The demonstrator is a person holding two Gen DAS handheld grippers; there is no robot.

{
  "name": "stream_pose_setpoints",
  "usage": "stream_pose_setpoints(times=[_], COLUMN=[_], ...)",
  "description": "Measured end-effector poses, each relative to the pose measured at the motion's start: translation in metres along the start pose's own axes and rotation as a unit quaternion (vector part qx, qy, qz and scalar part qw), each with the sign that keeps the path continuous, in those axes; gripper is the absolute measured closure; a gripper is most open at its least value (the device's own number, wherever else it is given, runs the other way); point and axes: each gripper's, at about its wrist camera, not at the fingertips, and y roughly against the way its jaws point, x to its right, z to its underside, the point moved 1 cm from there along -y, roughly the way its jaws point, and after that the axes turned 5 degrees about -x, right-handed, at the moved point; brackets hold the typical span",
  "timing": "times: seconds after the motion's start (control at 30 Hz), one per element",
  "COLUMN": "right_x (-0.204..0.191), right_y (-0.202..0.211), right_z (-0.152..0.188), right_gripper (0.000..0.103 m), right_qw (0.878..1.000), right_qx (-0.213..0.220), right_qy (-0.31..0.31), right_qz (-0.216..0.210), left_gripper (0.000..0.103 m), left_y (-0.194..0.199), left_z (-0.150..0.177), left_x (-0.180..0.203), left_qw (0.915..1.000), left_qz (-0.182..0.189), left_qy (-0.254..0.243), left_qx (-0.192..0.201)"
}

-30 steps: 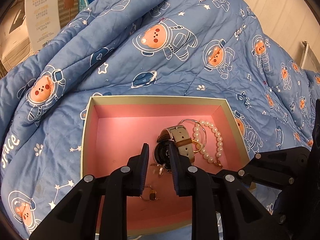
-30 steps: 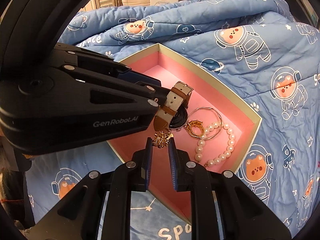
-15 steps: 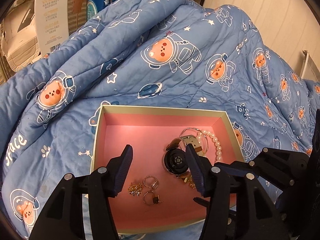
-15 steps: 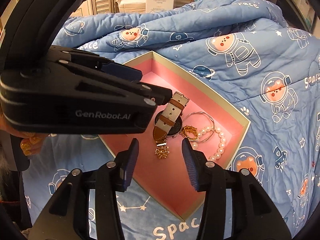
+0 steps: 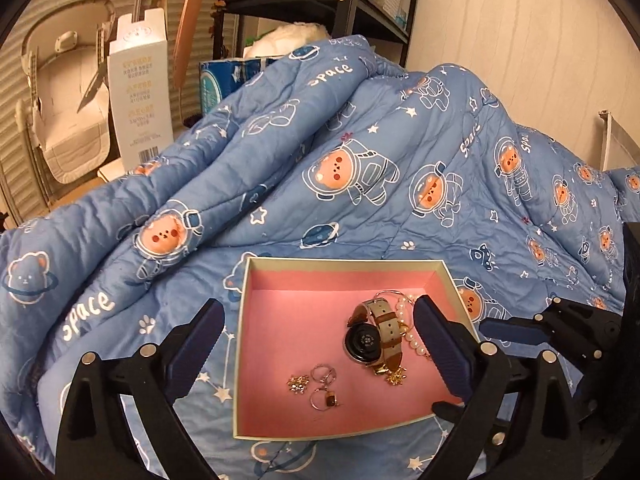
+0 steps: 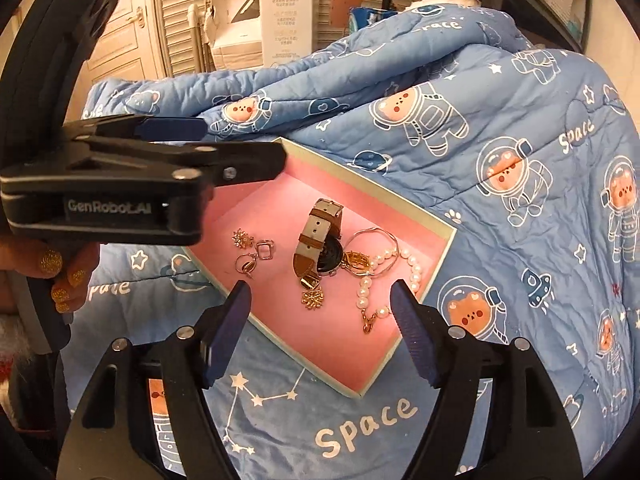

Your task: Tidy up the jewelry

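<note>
A pink-lined box (image 5: 280,304) (image 6: 280,208) lies on the blue quilt. In it lie a watch with a beige and brown strap (image 5: 370,338) (image 6: 318,240), a pearl bracelet (image 5: 416,342) (image 6: 390,268), thin gold bangles (image 6: 376,236), gold snowflake earrings (image 5: 298,383) (image 6: 242,237), small rings (image 5: 323,386) (image 6: 256,254) and a gold charm (image 6: 313,298). My left gripper (image 5: 318,354) is open and empty above the box's near side. My right gripper (image 6: 320,330) is open and empty, raised over the box's near corner. The left gripper (image 6: 168,160) also shows in the right wrist view.
The blue space-bear quilt (image 5: 360,140) is heaped up behind the box. A white carton (image 5: 140,92) and a black shelf unit (image 5: 320,8) stand beyond the bed. A wall (image 5: 520,40) runs at the right.
Both grippers have opened wide and pulled back and up from the box. The left gripper let go of the watch, which now lies in the box; a gold charm lies beside it.
</note>
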Motion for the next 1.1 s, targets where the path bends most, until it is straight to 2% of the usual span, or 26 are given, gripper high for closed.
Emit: stream_pose_setpoints(times=[0.1, 0.2, 0.43, 0.5, 0.6, 0.67, 0.77, 0.93, 1.1], right_x=[0.003, 0.001, -0.017, -0.022, -0.029, -0.034, -0.047, -0.076, -0.100], right_y=[0.008, 0.021, 0.052, 0.060, 0.075, 0.089, 0.111, 0.141, 0.168], right_z=[0.006, 0.014, 0.035, 0.044, 0.059, 0.073, 0.095, 0.130, 0.159], right_gripper=[0.030, 0.019, 0.018, 0.018, 0.017, 0.007, 0.006, 0.006, 0.006], right_qw=[1.000, 0.998, 0.993, 0.989, 0.982, 0.973, 0.961, 0.952, 0.947], right_qx=[0.010, 0.030, 0.089, 0.108, 0.139, 0.161, 0.188, 0.210, 0.223], right_qy=[-0.026, -0.045, -0.062, -0.077, -0.110, -0.141, -0.172, -0.165, -0.159], right_qz=[0.005, 0.012, 0.053, 0.062, 0.072, 0.091, 0.109, 0.148, 0.170], left_gripper=[0.007, 0.007, 0.007, 0.007, 0.007, 0.007, 0.007, 0.007, 0.007], left_y=[0.013, 0.025, 0.057, 0.069, 0.088, 0.104, 0.130, 0.169, 0.197], left_z=[0.004, 0.011, 0.035, 0.044, 0.061, 0.075, 0.099, 0.141, 0.175], left_x=[-0.002, -0.004, -0.008, -0.009, -0.004, 0.001, 0.008, 0.024, 0.036], left_qw=[0.9999, 0.9996, 0.9978, 0.9968, 0.9962, 0.9949, 0.9927, 0.9906, 0.9893], left_qz=[-0.003, -0.004, 0.014, 0.012, -0.005, -0.020, -0.025, -0.012, -0.024], left_qy=[-0.001, 0.009, 0.045, 0.053, 0.040, 0.025, 0.015, 0.006, 0.000], left_qx=[0.016, 0.026, 0.046, 0.060, 0.078, 0.096, 0.117, 0.136, 0.144])
